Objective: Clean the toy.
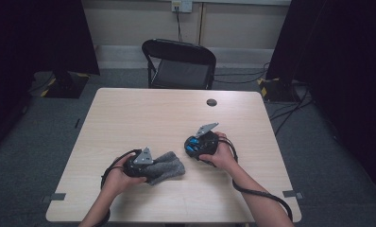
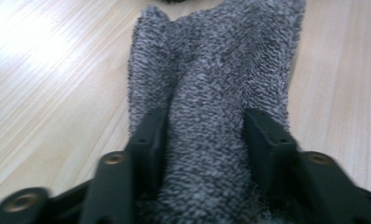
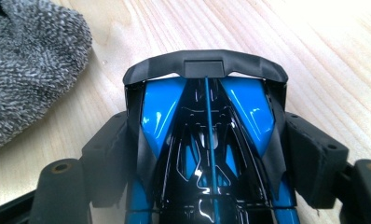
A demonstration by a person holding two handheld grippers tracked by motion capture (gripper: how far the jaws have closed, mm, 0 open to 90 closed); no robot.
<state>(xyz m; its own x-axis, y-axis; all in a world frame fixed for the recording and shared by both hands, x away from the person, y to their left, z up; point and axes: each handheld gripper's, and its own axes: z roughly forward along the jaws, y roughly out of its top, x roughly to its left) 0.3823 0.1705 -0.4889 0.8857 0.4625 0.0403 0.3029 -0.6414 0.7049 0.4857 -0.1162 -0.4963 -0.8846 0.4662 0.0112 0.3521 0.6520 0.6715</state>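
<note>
A grey knitted cloth [image 1: 166, 168] lies on the wooden table [image 1: 143, 113] near the front. My left gripper [image 1: 141, 166] is shut on the cloth [image 2: 207, 121], its two black jaws pinching the fabric from both sides. My right gripper [image 1: 201, 144] sits to the right of the cloth, shut on a blue and black toy car [image 1: 193, 145]. In the right gripper view the toy car [image 3: 207, 140] is clamped between the jaws with its black spoiler pointing away, and the cloth [image 3: 30, 70] lies at the upper left.
A small dark round disc [image 1: 211, 102] lies near the table's far edge. A black folding chair [image 1: 179, 64] stands behind the table. Cables run over the grey carpet at the right.
</note>
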